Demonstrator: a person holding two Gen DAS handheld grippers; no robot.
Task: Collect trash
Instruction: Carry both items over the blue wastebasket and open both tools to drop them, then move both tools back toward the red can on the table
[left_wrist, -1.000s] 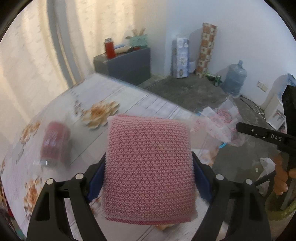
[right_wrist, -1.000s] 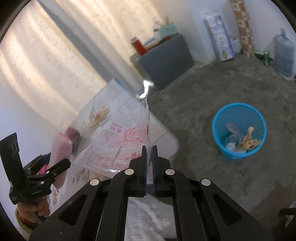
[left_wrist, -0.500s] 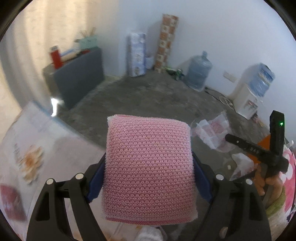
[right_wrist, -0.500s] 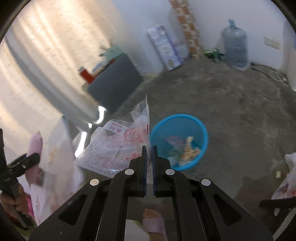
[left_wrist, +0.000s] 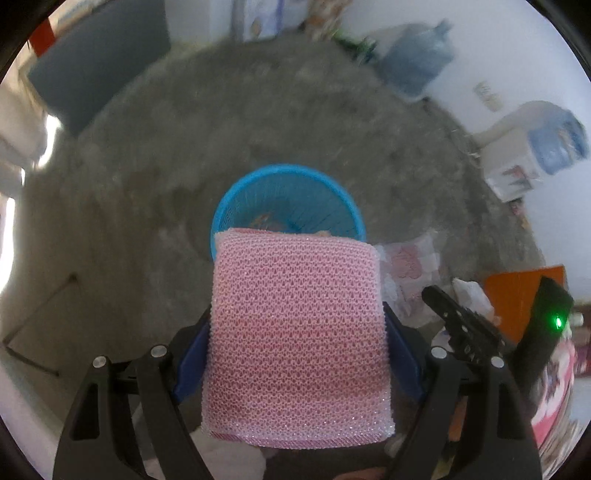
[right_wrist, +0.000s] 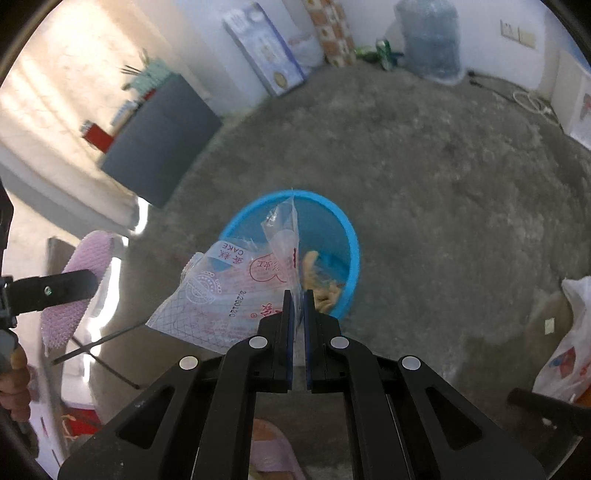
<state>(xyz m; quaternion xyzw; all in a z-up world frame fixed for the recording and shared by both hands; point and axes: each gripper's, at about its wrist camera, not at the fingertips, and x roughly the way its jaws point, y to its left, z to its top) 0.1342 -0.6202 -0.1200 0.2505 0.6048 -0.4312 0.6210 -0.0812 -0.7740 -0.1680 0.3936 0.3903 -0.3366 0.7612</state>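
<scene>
Trash held above a blue bin on the floor

The pink sponge (left_wrist: 297, 338) is a thick square pad with a knitted, netted cover; it sits flat and face-up between two blue pads, its far edge overlapping the near rim of the bin in the left wrist view. The clear plastic bag (right_wrist: 236, 291) is crinkled, printed with red writing and the word CAKE, and hangs by one edge, fanning out to the left, with its upper corner over the bin's opening. The blue bin (right_wrist: 349, 236) is a round mesh basket standing upright on the grey concrete floor, with yellowish scraps and some wrappers already lying inside.
</scene>
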